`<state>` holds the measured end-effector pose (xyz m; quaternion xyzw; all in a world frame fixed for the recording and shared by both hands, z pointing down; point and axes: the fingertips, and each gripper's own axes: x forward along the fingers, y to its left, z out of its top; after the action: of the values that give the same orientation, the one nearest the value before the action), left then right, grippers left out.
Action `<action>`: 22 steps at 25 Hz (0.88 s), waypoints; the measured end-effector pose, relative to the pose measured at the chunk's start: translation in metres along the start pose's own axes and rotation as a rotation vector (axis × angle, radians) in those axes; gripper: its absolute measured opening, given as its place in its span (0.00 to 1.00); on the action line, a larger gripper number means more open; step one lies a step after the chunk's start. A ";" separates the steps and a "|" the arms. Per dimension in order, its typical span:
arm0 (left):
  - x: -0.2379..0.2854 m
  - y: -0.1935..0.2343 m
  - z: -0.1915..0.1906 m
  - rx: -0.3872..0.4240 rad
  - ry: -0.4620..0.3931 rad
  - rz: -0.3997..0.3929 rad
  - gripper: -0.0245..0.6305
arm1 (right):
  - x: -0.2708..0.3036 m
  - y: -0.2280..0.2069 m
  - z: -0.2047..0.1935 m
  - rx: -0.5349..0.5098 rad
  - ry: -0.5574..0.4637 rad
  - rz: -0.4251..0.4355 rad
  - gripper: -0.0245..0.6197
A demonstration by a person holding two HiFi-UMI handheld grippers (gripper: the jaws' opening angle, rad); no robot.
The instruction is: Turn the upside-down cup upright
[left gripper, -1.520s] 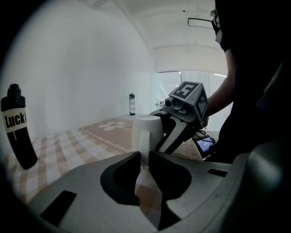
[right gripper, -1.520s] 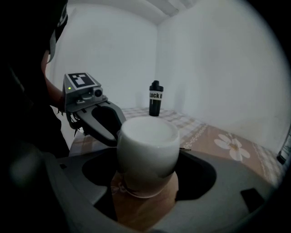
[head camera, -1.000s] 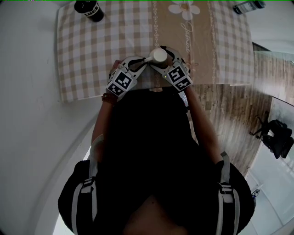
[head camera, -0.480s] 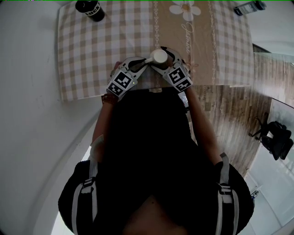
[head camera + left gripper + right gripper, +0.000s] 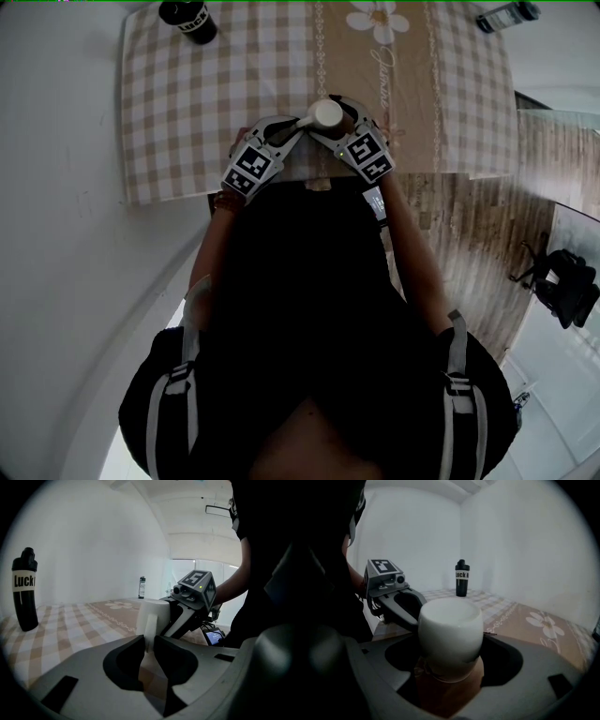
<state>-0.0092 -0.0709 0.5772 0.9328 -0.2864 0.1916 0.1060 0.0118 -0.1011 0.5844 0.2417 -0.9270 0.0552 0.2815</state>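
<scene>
White cup (image 5: 450, 630) still stands base-up on the checked table (image 5: 187, 94), by its near edge; nothing has shifted. The right tongs (image 5: 449, 667) clasp its body, spread wide; the left tongs (image 5: 150, 641) pinch its handle (image 5: 151, 620) narrowly. The flip itself looks still to come.

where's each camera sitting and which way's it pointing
Head view: on the head, steeply down at the table; torso, arms, left gripper, right gripper show.
Left gripper view: along its jaws at the white cup and its handle; right gripper beyond.
Right gripper view: along its jaws at the cup's body; left gripper beyond.
All share the cup.
</scene>
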 end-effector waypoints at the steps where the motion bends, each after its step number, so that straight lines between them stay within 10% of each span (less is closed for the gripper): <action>1: 0.000 0.000 0.000 -0.001 -0.001 0.002 0.15 | 0.000 0.000 -0.001 0.010 -0.003 0.006 0.65; 15: -0.038 -0.009 0.061 0.011 -0.226 -0.026 0.18 | -0.043 -0.003 0.025 0.232 -0.167 0.015 0.65; 22: -0.059 0.008 0.128 -0.009 -0.434 0.087 0.08 | -0.071 -0.017 0.072 0.201 -0.323 -0.098 0.56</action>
<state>-0.0205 -0.0876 0.4373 0.9384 -0.3434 -0.0107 0.0376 0.0360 -0.1038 0.4848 0.3194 -0.9370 0.0942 0.1057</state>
